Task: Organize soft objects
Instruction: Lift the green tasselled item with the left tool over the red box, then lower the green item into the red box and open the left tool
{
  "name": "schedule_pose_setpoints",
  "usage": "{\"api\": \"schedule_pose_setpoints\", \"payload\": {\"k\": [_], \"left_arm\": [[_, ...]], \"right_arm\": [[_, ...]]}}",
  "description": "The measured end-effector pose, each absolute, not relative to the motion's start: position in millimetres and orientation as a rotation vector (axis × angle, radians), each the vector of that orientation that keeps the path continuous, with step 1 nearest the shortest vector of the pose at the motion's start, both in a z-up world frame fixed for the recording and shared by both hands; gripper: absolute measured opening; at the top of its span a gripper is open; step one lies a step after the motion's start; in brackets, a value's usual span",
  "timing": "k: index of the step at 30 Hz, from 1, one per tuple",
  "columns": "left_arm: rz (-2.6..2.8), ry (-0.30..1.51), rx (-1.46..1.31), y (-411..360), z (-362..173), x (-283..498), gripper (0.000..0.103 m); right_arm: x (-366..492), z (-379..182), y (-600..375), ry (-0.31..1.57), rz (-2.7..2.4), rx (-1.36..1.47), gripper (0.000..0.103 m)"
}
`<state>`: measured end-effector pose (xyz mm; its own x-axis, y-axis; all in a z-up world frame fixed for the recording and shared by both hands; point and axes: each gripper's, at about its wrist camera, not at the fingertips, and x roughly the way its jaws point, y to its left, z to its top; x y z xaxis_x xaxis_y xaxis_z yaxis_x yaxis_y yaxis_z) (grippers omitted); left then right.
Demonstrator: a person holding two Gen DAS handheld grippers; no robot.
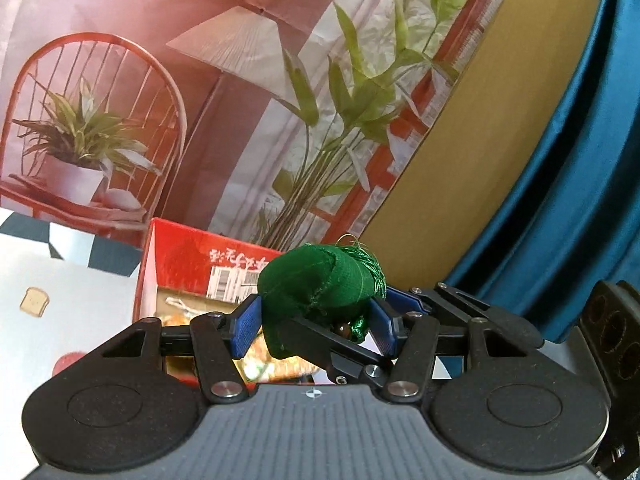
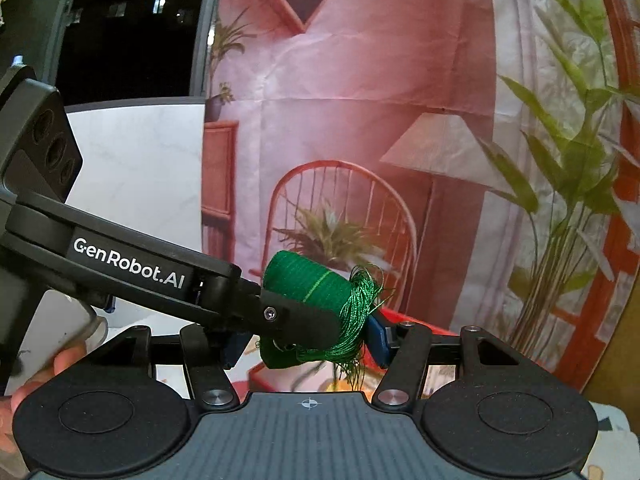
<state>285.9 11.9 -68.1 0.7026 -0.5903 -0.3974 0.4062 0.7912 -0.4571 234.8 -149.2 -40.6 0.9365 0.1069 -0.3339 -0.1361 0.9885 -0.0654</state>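
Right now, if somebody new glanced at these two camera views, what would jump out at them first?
The bright green stuffed fabric piece with its shiny green tassel, pinched in mid-air between both grippers, left gripper and right gripper at once. Just below and behind it sits an open red cardboard box with items inside. Behind everything hangs a pink printed backdrop showing a chair, lamp and plants.

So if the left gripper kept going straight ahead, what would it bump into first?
Probably the printed backdrop behind the red box. The left gripper carries the green pouch above the box, so it may pass over it, though depth is hard to judge.
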Motion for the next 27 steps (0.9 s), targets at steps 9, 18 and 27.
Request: {"api": "schedule_pose_setpoints", "payload": {"k": [9, 18, 27], "left_arm": [[-0.56, 0.619, -0.349, 1, -79, 339, 0.06], [-0.531, 0.714, -0.365, -5, -107, 385, 0.06], [-0.478, 0.751, -0.361, -2, -123, 411, 0.057]], "right_arm": [[286, -47, -185, 0.395, 0.107, -0.053, 0.055], [329, -78, -214, 0.483, 0.11, -0.006, 0.055], [355, -101, -227, 0.552, 0.092, 0.03, 0.054]]}}
